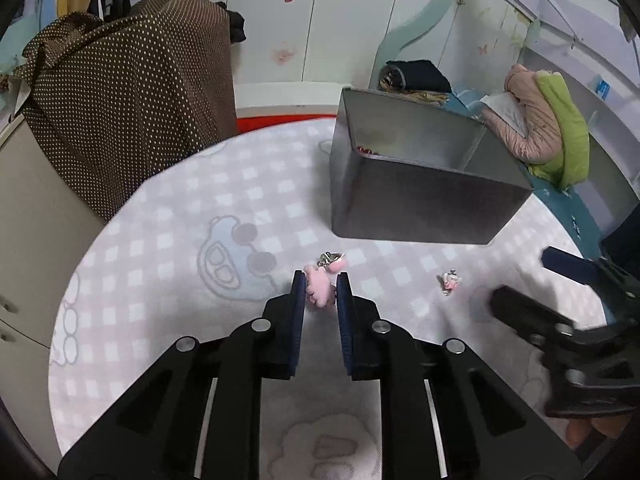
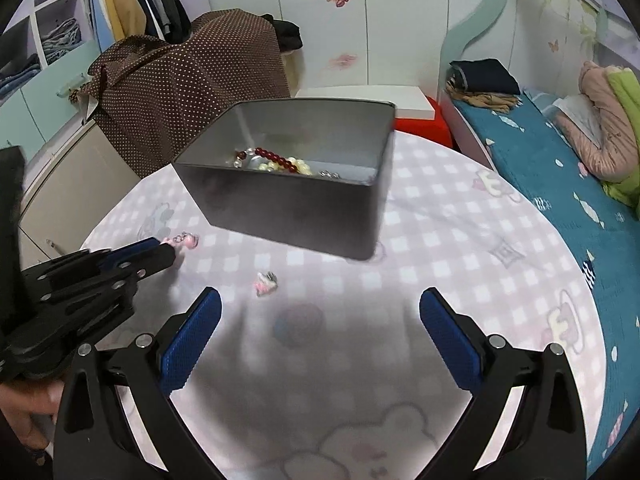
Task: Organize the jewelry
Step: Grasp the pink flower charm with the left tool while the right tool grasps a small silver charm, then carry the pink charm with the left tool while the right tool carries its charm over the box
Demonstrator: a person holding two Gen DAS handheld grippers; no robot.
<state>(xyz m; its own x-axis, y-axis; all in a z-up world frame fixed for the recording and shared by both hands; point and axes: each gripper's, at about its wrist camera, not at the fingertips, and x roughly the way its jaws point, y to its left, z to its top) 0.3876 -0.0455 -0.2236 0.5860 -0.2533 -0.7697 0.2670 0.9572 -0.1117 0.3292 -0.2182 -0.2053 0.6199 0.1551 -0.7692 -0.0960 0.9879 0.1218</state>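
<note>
My left gripper [image 1: 320, 288] is shut on a pink plush charm [image 1: 319, 293], whose metal clasp [image 1: 331, 259] sticks out past the fingertips. From the right wrist view the same left gripper [image 2: 170, 250] holds that charm [image 2: 188, 241] low over the tablecloth. A second small pink-and-white charm [image 1: 451, 281] [image 2: 266, 283] lies loose on the cloth between the two grippers. My right gripper [image 2: 320, 312] [image 1: 528, 280] stands wide open just short of it, nothing between its pads. Behind them stands an open grey metal box [image 2: 292, 208] [image 1: 420, 208] holding bead bracelets [image 2: 280, 162].
A round table under a pink checked cloth [image 2: 440, 260] carries everything. A brown polka-dot cloth [image 1: 132, 92] drapes furniture at back left. A bed with a blue sheet [image 2: 560, 168] runs along the right, and a red stool [image 2: 436, 122] sits behind the table. A person's hand [image 2: 24, 408] shows at lower left.
</note>
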